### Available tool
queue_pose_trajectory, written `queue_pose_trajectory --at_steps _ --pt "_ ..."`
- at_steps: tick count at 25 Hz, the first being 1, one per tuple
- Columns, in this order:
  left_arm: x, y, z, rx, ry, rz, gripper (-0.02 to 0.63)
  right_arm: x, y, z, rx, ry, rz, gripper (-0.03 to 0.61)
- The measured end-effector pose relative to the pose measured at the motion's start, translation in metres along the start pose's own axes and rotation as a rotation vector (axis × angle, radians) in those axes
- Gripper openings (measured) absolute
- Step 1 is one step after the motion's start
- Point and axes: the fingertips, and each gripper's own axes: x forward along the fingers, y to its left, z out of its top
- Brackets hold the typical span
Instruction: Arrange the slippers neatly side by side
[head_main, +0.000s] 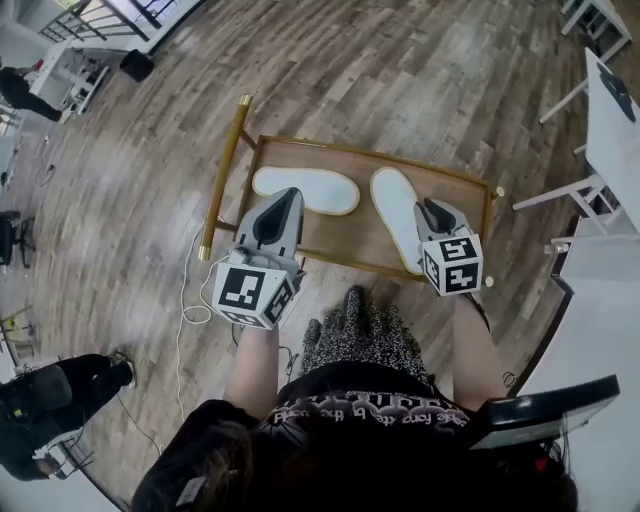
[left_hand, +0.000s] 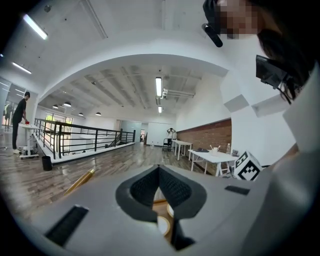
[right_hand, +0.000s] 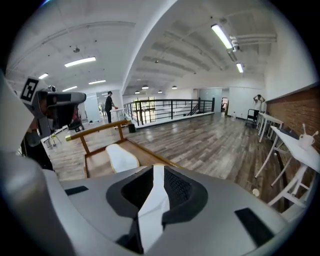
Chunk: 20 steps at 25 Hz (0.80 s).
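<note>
Two white slippers lie on a low wooden rack (head_main: 350, 245) on the floor. The left slipper (head_main: 305, 190) lies crosswise; the right slipper (head_main: 398, 215) points away from me, tilted left. My left gripper (head_main: 291, 196) hovers over the near edge of the left slipper, its jaws closed tip to tip with nothing between them (left_hand: 159, 169). My right gripper (head_main: 428, 209) sits at the right slipper's right edge. In the right gripper view, the right gripper (right_hand: 157, 172) is shut on a white slipper edge (right_hand: 151, 212), and the other slipper (right_hand: 122, 157) lies beyond.
The rack has a gold rail (head_main: 224, 175) on its left side. White tables (head_main: 612, 120) stand at the right. A white cable (head_main: 185, 305) trails on the wood floor at the left, near a crouching person (head_main: 60, 385). A black bin (head_main: 137, 65) stands far left.
</note>
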Motion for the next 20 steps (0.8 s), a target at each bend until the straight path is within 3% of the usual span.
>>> queue_pose_trajectory --at_steps 5,12,20 --pt "0.005 0.004 -0.018 -0.002 0.047 -0.01 0.002 0.034 -0.007 -0.043 0.02 0.148 0.04 0.085" --pt "0.007 0.007 -0.039 -0.019 0.096 -0.018 0.002 0.066 -0.014 -0.074 0.048 0.269 0.04 0.106" --pt "0.012 0.01 -0.046 -0.009 0.117 -0.004 0.002 0.075 -0.006 -0.085 0.039 0.302 0.012 0.029"
